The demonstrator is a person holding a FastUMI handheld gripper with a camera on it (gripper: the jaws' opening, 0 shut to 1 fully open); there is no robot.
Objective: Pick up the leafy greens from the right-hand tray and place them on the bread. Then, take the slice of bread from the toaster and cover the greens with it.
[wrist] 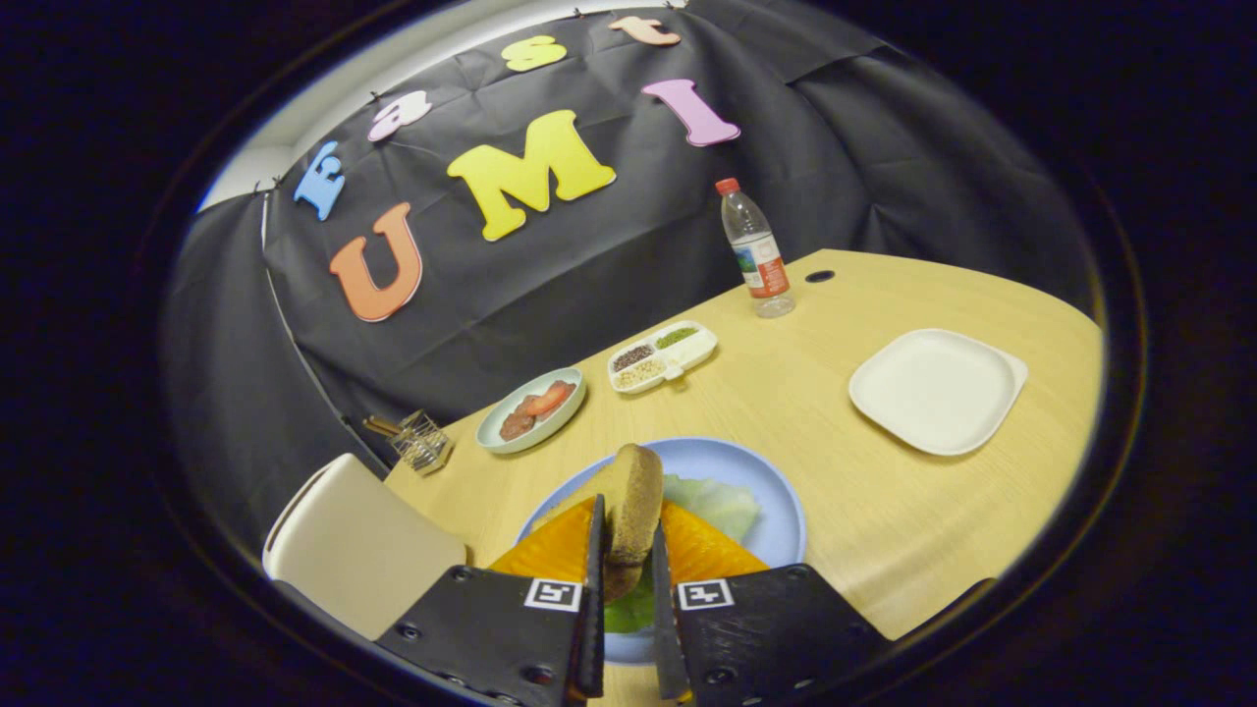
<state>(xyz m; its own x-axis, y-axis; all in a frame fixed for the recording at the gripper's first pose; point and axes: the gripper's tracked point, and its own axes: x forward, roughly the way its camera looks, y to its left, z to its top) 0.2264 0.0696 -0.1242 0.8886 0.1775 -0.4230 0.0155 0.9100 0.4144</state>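
In the gripper view, the fingers (626, 550) are clamped on a slice of bread (631, 511), held on edge just above the blue plate (776, 511). Leafy greens (717, 503) already lie on that plate, over what looks like orange-wrapped bread, so the first step seems done; only lowering the slice flat over the greens appears left. Beyond the plate on the worktop (815, 393) stand a small dish (535, 407), a divided tray (663, 355), a water bottle (754, 250) and an empty white plate (938, 390), all well apart and not obstructing.

Water bottle (756, 250), divided condiment tray (663, 355), wire rack (420, 442) on table (884, 530).
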